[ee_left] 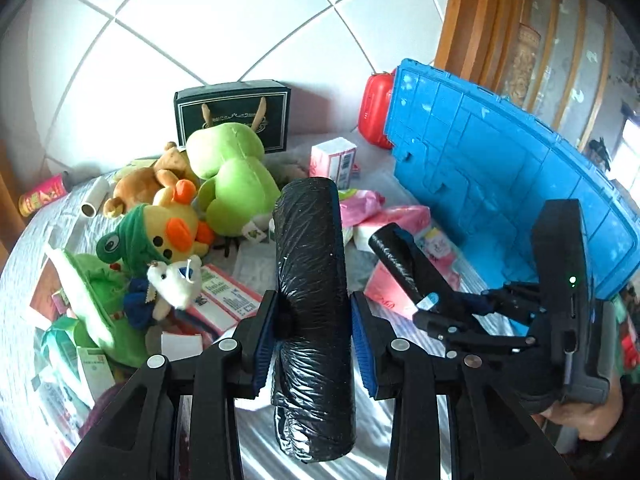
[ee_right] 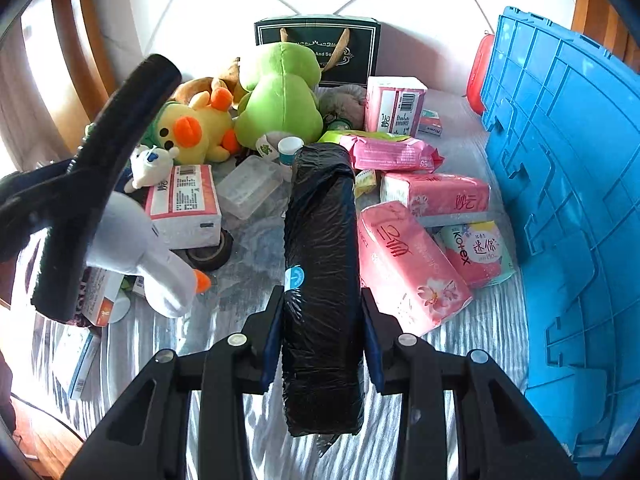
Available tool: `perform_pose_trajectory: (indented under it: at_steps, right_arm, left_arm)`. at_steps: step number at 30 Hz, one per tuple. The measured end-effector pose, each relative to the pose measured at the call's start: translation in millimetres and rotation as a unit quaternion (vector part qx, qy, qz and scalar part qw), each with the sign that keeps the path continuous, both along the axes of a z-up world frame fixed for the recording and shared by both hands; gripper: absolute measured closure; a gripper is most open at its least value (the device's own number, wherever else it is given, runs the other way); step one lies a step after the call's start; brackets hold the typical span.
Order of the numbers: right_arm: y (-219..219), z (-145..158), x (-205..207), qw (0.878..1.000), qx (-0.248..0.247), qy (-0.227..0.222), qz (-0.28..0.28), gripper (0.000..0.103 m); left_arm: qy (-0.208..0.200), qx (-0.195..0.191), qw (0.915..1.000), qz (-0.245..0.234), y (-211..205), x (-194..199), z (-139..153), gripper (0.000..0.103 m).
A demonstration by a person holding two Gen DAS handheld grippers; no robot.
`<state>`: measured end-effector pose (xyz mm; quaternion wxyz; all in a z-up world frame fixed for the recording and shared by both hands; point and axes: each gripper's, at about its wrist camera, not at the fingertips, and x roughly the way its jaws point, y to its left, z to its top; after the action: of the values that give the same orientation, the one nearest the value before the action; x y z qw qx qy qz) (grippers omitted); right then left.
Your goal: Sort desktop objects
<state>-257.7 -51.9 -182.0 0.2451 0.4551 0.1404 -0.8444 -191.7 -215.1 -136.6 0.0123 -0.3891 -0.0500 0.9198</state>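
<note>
My left gripper (ee_left: 312, 340) is shut on a black roll of plastic bags (ee_left: 310, 280), held above the table. My right gripper (ee_right: 322, 336) is shut on a second black roll of bags (ee_right: 322, 272). In the left wrist view the right gripper (ee_left: 404, 268) shows at the right with its thin black roll (ee_left: 394, 256). In the right wrist view the left gripper's roll (ee_right: 104, 168) crosses the left side. A blue crate (ee_right: 560, 200) stands at the right. Plush toys (ee_right: 280, 96) and pink tissue packs (ee_right: 408, 268) cover the table.
A black gift bag (ee_left: 232, 116) stands against the tiled wall. A red box (ee_left: 374, 108) sits behind the blue crate (ee_left: 500, 172). A yellow duck plush (ee_right: 196, 128), a clear plastic box (ee_right: 250, 186), a tape roll (ee_right: 210, 254) and small cartons lie about. A red can (ee_left: 42, 196) lies far left.
</note>
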Motion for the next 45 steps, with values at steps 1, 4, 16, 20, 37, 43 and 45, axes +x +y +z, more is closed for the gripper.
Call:
perform_pose_trajectory:
  at_steps: [1, 4, 16, 20, 37, 43, 45]
  right_arm:
    - [-0.3, 1.2, 1.1, 1.000, -0.001, 0.000, 0.000, 0.069]
    - [-1.3, 4.5, 1.5, 1.000, -0.005, 0.003, 0.001, 0.069]
    - [8.0, -0.9, 5.1, 1.000, 0.004, -0.004, -0.005, 0.069]
    - [26.6, -10.6, 5.6, 1.000, 0.011, -0.013, -0.018, 0.069]
    - [79.5, 4.0, -9.9, 0.999, 0.001, 0.015, -0.050, 0.069]
    - [106.5, 23.8, -16.2, 0.997, -0.007, 0.045, -0.065, 0.069]
    - [111.7, 30.7, -18.2, 0.997, -0.009, 0.054, -0.063, 0.069]
  left_arm:
    - [0.004, 0.005, 1.0000, -0.001, -0.5, 1.7, 1.4, 0.069]
    - [0.037, 0.007, 0.9993, -0.009, 2.1, 8.3, 16.6, 0.069]
    - [-0.054, 0.013, 0.9982, -0.023, 22.6, -7.0, -43.5, 0.070]
    - [-0.081, 0.014, 0.9955, -0.047, 51.6, -11.7, -71.7, 0.069]
    - [-0.108, 0.032, 0.9919, -0.058, 143.5, -10.9, -100.4, 0.046]
    - [-0.141, 0.047, 0.9888, -0.008, 170.3, -23.7, -123.9, 0.042]
    - [-0.154, 0.045, 0.9870, 0.000, 179.0, -28.0, -131.7, 0.042]
